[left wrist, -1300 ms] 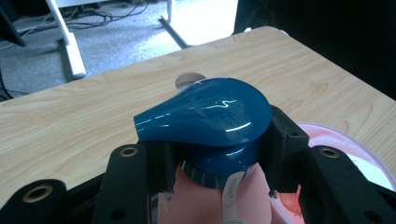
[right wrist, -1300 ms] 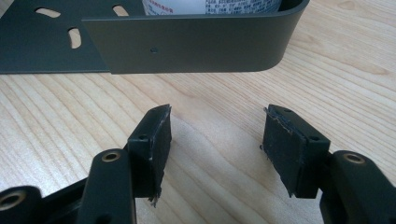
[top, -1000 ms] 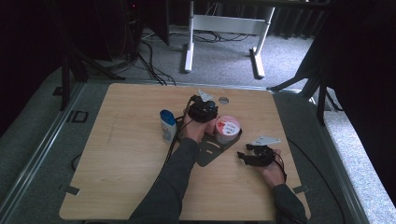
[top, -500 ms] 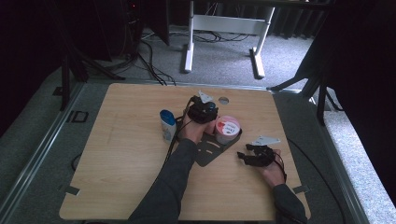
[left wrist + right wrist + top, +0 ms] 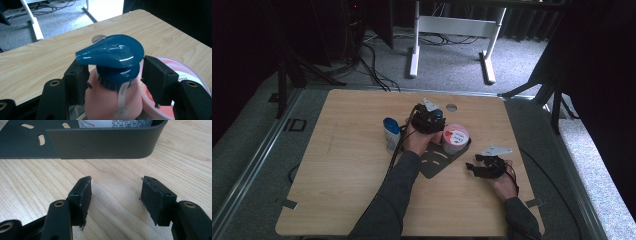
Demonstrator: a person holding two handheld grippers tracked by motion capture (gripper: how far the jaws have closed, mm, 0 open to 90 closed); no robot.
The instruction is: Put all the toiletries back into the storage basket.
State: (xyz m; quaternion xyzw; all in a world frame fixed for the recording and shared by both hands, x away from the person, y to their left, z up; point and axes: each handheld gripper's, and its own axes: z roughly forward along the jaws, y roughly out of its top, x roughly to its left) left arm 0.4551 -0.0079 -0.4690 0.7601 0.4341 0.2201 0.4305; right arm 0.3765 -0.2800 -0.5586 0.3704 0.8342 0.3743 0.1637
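Observation:
A pink pump bottle (image 5: 107, 105) with a dark blue pump head (image 5: 112, 51) stands upright between the jaws of my left gripper (image 5: 116, 75). Those jaws have just been opening, and the right pad (image 5: 156, 77) stands clear of the bottle's neck. In the high view my left gripper (image 5: 428, 120) sits over the bottle at the table's middle. Beside it a pink tub (image 5: 455, 139) stands in a dark metal holder (image 5: 438, 164). My right gripper (image 5: 484, 167) rests open on the wood to the right, with nothing between its pads (image 5: 115, 192), facing the holder's wall (image 5: 105, 143).
A white bottle with a blue cap (image 5: 391, 133) stands just left of my left hand. A small round hole (image 5: 451, 107) lies in the tabletop (image 5: 337, 165) near the far edge. Beyond the table are a white desk frame (image 5: 414, 45) and cables on grey carpet.

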